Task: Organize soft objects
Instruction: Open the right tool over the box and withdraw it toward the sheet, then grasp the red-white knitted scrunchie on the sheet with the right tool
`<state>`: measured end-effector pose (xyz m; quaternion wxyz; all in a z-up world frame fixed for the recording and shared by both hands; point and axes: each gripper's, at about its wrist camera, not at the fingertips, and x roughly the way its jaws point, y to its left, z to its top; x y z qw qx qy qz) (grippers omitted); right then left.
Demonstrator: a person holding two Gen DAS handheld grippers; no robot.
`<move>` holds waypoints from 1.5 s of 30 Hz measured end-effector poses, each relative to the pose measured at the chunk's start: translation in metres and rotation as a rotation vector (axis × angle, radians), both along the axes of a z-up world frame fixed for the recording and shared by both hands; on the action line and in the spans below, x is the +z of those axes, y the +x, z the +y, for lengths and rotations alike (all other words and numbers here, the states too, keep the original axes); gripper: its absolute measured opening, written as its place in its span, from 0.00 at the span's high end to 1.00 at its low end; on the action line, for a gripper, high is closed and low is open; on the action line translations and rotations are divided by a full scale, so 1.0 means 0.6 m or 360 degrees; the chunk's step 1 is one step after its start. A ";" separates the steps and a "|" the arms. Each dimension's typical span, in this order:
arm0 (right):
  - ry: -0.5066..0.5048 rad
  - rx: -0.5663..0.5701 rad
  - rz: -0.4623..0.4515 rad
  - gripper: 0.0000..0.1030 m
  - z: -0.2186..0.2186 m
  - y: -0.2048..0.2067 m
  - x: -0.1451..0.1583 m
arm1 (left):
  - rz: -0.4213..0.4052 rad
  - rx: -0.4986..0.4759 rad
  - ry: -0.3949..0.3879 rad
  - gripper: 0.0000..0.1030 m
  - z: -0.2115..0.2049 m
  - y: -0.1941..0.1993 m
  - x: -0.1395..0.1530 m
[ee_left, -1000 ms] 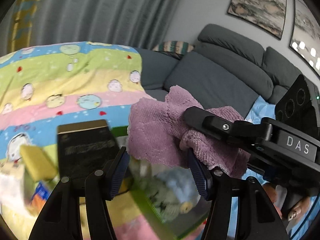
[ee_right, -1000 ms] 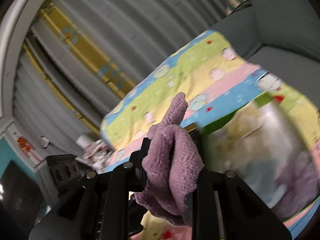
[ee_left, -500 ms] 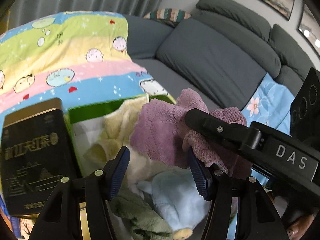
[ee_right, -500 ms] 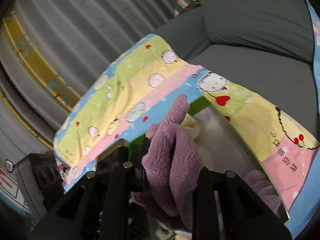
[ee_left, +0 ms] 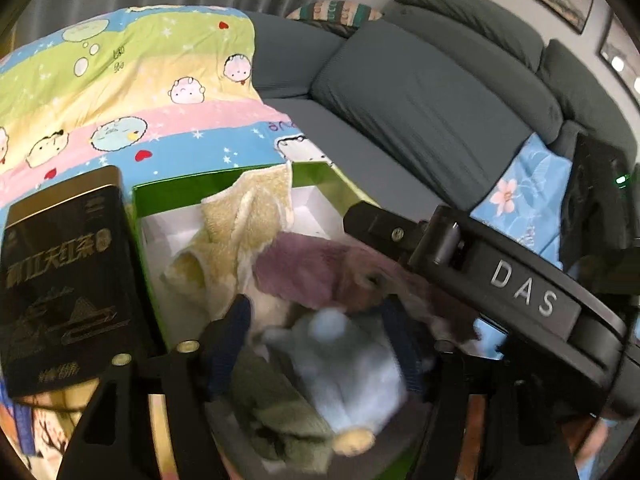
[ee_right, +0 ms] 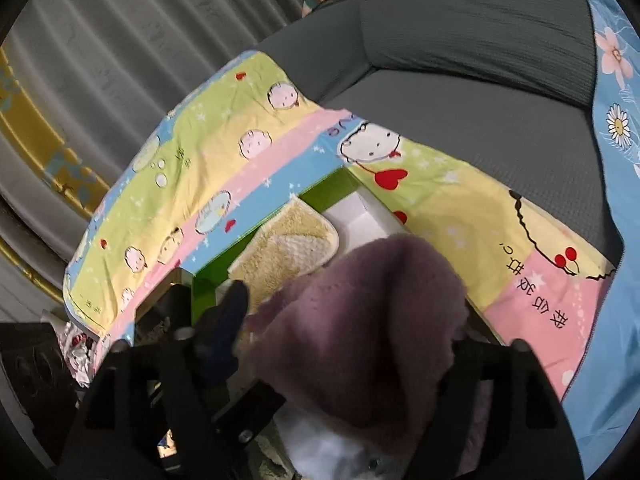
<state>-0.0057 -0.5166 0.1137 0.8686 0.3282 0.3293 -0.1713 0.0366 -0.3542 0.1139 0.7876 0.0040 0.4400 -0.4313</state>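
While the right gripper [ee_right: 348,340] lowers the purple cloth [ee_right: 372,328] into the green box [ee_left: 224,184], its fingers pinching the fabric, we judge the placing step nearly done. The cloth rests over the yellow towel [ee_left: 240,224] and pale blue plush [ee_left: 352,364]. Our left gripper [ee_left: 320,340] hovers just above the plush, fingers spread and empty. Next we should release and draw clear without snagging. The box sits on a cartoon blanket [ee_left: 132,92] over a grey sofa [ee_left: 420,104]; a black tin [ee_left: 60,280] stands beside it.

Fluffy purple terry cloth [ee_right: 360,312], nubby yellow towel [ee_left: 244,220], glossy black box [ee_left: 64,280], matt grey sofa fabric [ee_left: 420,92].
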 end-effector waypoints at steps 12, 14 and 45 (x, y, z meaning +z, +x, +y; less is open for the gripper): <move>-0.0224 0.0019 -0.0201 0.02 0.080 -0.088 0.073 | -0.0010 0.0309 -0.0179 0.19 0.263 -0.065 0.054; -0.0260 0.0030 -0.0214 0.01 0.095 -0.098 0.080 | -0.0004 0.0454 -0.0128 0.15 0.330 -0.076 0.042; -0.0190 0.1190 0.0279 0.24 0.678 0.170 -0.014 | 0.0146 0.1359 0.0087 0.14 0.768 -0.108 -0.123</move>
